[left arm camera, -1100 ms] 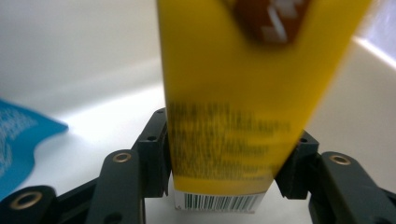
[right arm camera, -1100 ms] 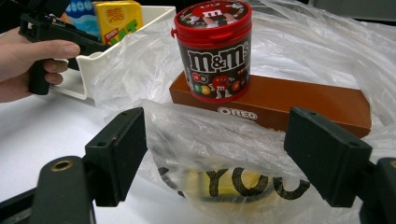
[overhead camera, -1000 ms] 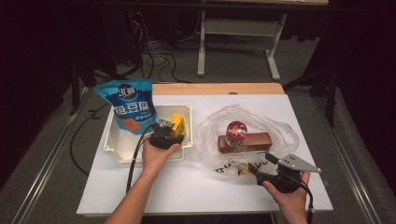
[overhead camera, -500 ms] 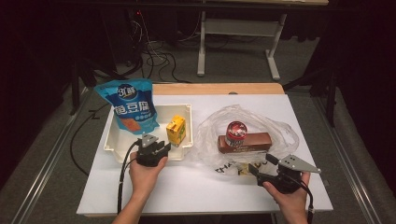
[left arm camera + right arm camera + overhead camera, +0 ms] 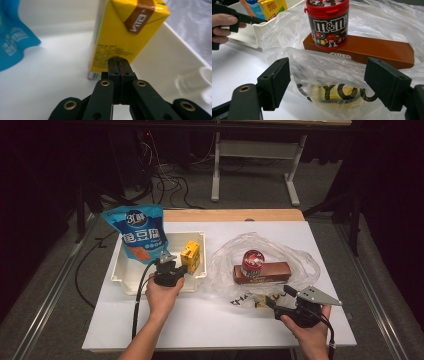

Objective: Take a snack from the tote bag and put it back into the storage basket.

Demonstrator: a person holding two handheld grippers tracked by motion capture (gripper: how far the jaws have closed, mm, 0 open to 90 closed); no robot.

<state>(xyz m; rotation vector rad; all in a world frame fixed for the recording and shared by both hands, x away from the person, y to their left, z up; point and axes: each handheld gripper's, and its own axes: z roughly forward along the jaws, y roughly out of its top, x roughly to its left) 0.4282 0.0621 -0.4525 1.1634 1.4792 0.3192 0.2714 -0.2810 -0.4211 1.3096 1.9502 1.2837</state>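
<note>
Claws differed: we kept our left claw (image 5: 119, 65) pinched empty just before the yellow carton (image 5: 125, 35) standing in the white bin (image 5: 130, 275), our right claw (image 5: 327, 85) spread wide around the plastic bag (image 5: 329, 75).

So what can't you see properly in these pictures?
- Yellow thing under the bag, right gripper view: the printed plastic blurs it, so what it is stays unclear.
- Carton, left gripper view: its top is cut off by the edge, and the shut left gripper covers part of its base.
- Blue pouch, left gripper view: cut off by the edge, print blurred.
- Brown box, right gripper view: the bag hides its lower front.
</note>
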